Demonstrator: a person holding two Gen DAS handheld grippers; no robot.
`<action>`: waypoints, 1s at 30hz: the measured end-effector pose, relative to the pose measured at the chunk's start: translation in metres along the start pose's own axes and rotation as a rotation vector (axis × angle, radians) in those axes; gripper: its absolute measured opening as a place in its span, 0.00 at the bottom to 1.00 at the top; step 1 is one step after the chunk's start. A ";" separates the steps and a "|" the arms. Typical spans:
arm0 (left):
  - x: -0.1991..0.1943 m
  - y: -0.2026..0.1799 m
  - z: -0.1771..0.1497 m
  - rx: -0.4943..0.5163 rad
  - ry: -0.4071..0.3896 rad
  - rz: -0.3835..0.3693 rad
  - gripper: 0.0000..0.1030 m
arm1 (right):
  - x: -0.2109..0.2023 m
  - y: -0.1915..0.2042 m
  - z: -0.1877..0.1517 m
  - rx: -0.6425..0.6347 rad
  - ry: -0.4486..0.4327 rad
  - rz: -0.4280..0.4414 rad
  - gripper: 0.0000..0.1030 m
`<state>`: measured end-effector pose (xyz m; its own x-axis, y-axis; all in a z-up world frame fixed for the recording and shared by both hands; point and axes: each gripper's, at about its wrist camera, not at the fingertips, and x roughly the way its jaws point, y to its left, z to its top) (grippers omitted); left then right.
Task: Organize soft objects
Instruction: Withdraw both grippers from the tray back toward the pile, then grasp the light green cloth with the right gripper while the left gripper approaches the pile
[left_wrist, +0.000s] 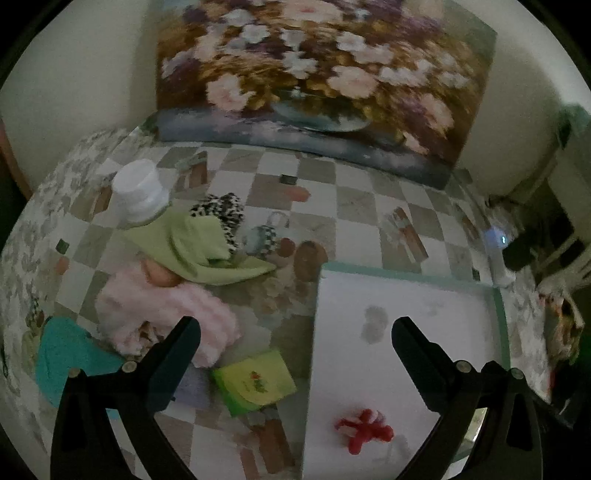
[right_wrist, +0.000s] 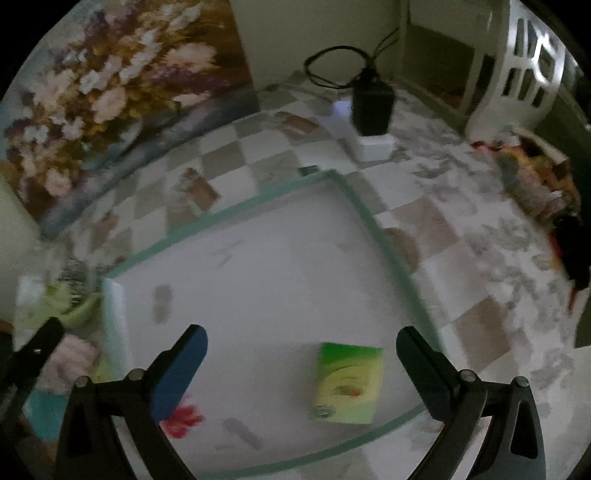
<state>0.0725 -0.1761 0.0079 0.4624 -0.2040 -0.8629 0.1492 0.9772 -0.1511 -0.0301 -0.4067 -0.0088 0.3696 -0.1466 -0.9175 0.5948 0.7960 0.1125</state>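
A white tray with a green rim lies on the table; a red-and-white soft toy lies in it. Left of the tray are a pink fluffy cloth, a light green cloth, a teal cloth, a black-and-white cloth and a yellow-green pouch. My left gripper is open and empty above the gap between the pile and the tray. In the right wrist view the tray holds a yellow-green pouch and the red toy. My right gripper is open and empty above the tray.
A white-capped bottle stands behind the cloth pile. A flower painting leans on the back wall. A black charger on a white block sits beyond the tray. Colourful items lie at the table's right edge.
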 end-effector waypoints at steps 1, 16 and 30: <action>-0.001 0.004 0.002 -0.012 -0.002 -0.003 1.00 | -0.002 0.004 0.000 -0.001 -0.010 0.017 1.00; -0.018 0.095 0.036 -0.180 -0.062 0.015 1.00 | -0.018 0.079 0.000 -0.142 -0.045 0.090 1.00; -0.001 0.173 0.041 -0.369 0.001 0.024 1.00 | -0.011 0.171 0.002 -0.314 -0.036 0.172 1.00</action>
<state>0.1333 -0.0095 0.0024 0.4611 -0.1809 -0.8687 -0.1870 0.9372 -0.2945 0.0684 -0.2703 0.0210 0.4736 -0.0108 -0.8807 0.2754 0.9516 0.1364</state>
